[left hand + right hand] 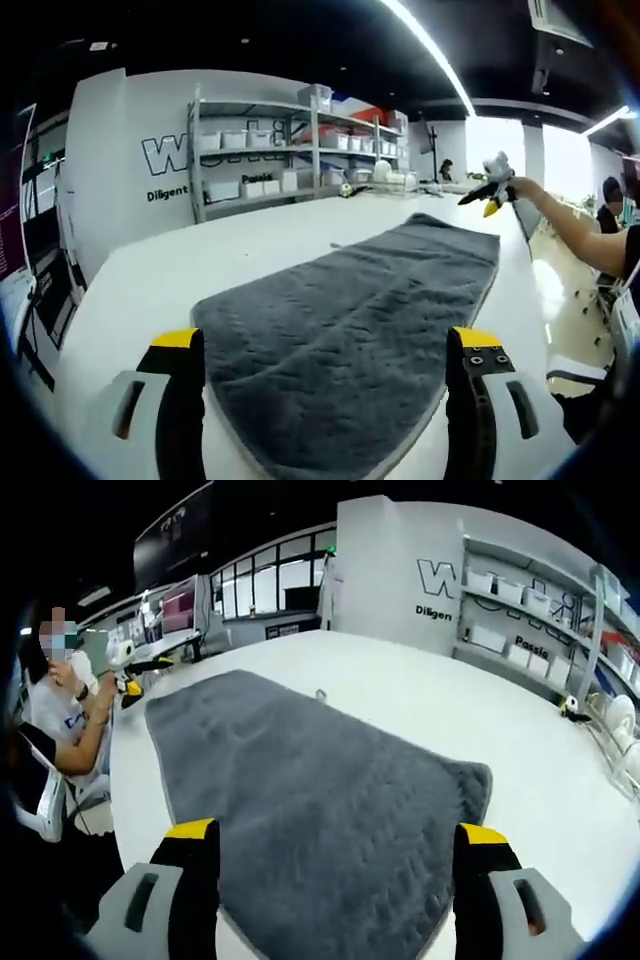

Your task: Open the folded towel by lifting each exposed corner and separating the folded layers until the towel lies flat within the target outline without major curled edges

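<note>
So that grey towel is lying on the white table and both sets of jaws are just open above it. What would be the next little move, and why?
Probably lower one gripper to a near corner and check for a folded layer. The grey towel lies spread on the white table, both pairs of jaws open and holding nothing. The near right corner looks rounded and slightly thick, so a layer may still be tucked there; I cannot tell for sure.

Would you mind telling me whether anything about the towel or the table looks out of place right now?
Nothing stands out. The grey towel lies spread flat on the white table, with no curled edge visible. Both tongs, left and right, are open and hold nothing.
</note>
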A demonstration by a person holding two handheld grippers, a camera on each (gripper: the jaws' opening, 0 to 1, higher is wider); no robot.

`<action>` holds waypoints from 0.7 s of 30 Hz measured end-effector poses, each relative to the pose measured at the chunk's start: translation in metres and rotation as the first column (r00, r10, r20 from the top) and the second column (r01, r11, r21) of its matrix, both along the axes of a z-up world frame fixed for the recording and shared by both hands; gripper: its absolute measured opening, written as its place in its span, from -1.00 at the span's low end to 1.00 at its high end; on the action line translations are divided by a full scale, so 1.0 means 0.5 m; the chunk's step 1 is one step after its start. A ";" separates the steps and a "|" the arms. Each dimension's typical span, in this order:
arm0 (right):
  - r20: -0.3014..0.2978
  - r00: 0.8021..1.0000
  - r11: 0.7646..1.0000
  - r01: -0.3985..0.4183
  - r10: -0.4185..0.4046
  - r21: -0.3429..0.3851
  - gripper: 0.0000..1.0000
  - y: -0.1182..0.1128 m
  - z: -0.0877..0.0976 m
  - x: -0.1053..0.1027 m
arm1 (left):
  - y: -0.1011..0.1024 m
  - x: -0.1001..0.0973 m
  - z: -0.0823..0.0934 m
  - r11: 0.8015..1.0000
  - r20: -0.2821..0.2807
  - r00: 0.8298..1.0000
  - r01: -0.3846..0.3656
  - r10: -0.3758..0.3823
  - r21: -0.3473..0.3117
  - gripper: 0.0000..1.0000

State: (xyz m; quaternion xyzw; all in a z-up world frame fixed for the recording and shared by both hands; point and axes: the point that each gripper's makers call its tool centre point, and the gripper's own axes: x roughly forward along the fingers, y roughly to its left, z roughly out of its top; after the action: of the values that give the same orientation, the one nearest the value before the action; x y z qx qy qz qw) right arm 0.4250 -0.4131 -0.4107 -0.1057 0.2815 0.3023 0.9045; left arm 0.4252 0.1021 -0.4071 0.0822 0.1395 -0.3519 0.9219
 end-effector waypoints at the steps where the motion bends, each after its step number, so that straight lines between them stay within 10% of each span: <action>1: 0.005 1.000 1.000 0.005 -0.005 0.005 0.97 0.002 0.003 0.007 | -0.002 0.007 0.001 1.000 0.000 1.000 -0.001 0.001 0.008 0.99; 21: 0.055 0.986 0.987 0.155 -0.156 0.035 0.56 0.055 -0.032 0.128 | 0.039 0.229 -0.003 0.986 -0.011 0.986 -0.168 0.168 0.022 0.79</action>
State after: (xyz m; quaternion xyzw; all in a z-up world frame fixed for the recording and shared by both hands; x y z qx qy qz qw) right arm 0.4891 -0.3855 -0.4267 -0.0780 0.2582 0.2319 0.9346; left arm 0.5397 0.1216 -0.4085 0.0777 0.1558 -0.2721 0.9464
